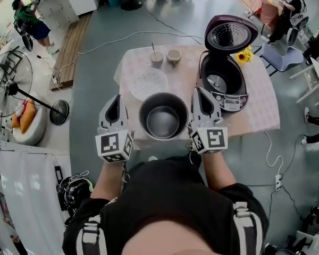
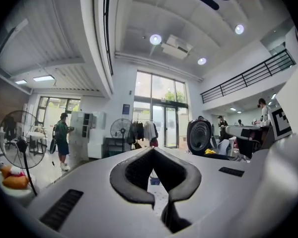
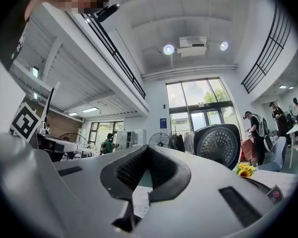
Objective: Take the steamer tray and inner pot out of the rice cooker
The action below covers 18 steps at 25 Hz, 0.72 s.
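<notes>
Head view: the rice cooker (image 1: pixel 223 81) stands on the surface (image 1: pixel 260 105) with its lid (image 1: pixel 229 35) raised and its well empty. The inner pot (image 1: pixel 163 116) rests left of the cooker at the near edge, and the steamer tray (image 1: pixel 149 83) lies left of the cooker, behind the pot. Both parts are out, so the task appears complete. The left gripper (image 1: pixel 115 101) and right gripper (image 1: pixel 200 95) flank the pot. Only the gripper views show the fingers (image 2: pixel 134 175) clenched on nothing. Those views catch the cooker's lid, but not the pot or tray.
</notes>
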Each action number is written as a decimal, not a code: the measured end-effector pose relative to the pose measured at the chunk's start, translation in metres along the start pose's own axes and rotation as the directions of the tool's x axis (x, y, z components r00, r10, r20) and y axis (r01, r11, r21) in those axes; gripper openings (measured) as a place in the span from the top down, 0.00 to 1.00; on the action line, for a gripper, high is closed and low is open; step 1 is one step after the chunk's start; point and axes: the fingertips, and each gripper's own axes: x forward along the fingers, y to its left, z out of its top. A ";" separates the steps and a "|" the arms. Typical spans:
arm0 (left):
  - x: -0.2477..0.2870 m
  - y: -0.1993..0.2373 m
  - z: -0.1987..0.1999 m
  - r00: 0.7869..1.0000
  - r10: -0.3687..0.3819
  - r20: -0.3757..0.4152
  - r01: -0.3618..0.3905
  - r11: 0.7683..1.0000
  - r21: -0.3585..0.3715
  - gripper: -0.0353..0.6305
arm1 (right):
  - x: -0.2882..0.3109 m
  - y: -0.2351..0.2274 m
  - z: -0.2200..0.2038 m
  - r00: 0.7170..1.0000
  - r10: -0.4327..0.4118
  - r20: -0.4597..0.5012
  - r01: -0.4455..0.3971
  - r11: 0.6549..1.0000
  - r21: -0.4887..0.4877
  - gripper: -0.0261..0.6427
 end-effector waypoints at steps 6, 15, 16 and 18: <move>0.003 0.003 -0.001 1.000 -0.010 0.001 0.010 1.000 -0.002 0.94 | 0.005 -0.001 -0.008 1.000 -0.003 -0.018 0.003 1.000 0.015 0.96; 0.010 -0.002 0.002 1.000 -0.024 -0.006 0.024 0.999 0.044 0.94 | 0.014 -0.005 -0.010 0.999 -0.009 -0.039 0.010 1.000 0.019 0.96; 0.010 -0.002 0.002 1.000 -0.025 -0.006 0.025 0.999 0.046 0.94 | 0.014 -0.005 -0.010 0.999 -0.009 -0.039 0.009 1.000 0.018 0.96; 0.010 -0.003 0.003 1.000 -0.026 -0.006 0.026 0.998 0.049 0.94 | 0.014 -0.007 -0.011 0.999 -0.013 -0.041 0.013 1.000 0.017 0.96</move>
